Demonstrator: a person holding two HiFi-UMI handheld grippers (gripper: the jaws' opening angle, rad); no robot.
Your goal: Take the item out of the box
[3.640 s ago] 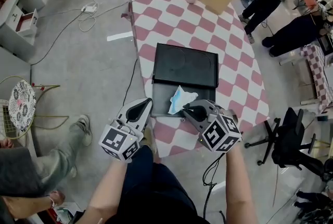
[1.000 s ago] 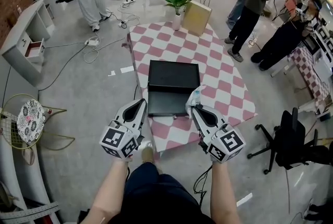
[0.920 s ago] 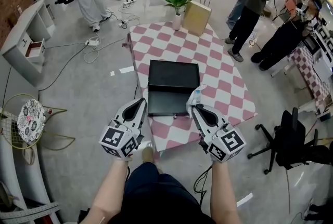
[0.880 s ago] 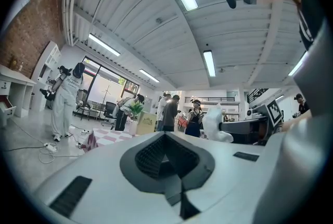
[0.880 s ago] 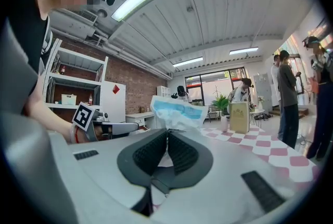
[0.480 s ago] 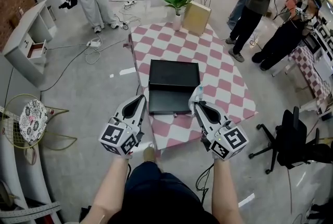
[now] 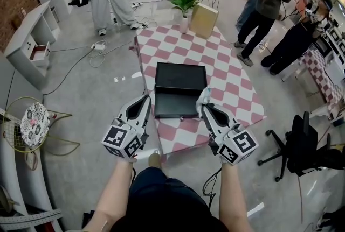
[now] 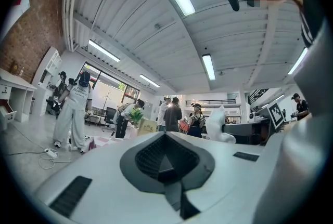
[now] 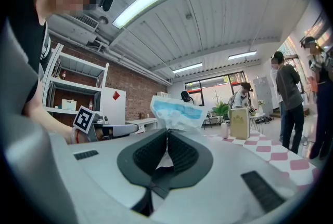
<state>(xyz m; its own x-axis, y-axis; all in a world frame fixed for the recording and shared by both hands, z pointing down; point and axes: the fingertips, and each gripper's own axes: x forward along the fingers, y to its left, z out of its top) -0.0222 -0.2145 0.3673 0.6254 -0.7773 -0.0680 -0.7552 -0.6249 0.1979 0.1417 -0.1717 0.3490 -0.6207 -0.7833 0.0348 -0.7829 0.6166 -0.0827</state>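
Observation:
The black box (image 7: pixel 178 88) lies open on the red-and-white checked table (image 7: pixel 237 97), lid folded back, its tray showing nothing inside. A white packet with blue print (image 7: pixel 203 97) is pinched in my right gripper (image 7: pixel 205 107), which holds it up at the box's right front corner. In the right gripper view, the right gripper (image 9: pixel 167 132) is shut on the packet (image 9: pixel 177 112), which sticks up from its tips. My left gripper (image 7: pixel 146 99) hovers off the box's left front corner. The left gripper (image 8: pixel 165 137) is shut on nothing, and the packet (image 8: pixel 219 124) shows to its right.
A potted plant (image 7: pixel 184 2) and a tan box (image 7: pixel 204 20) stand at the table's far end. Several people stand around the room. An office chair (image 7: pixel 302 145) is at the right, and a white shelf (image 7: pixel 29 42) and floor cables (image 7: pixel 94 48) at the left.
The packet, which lay in the box's tray 3.6 s ago, now hangs from my shut right gripper above the table. Both grippers have pulled back and risen. A person in white has walked rightwards at the back.

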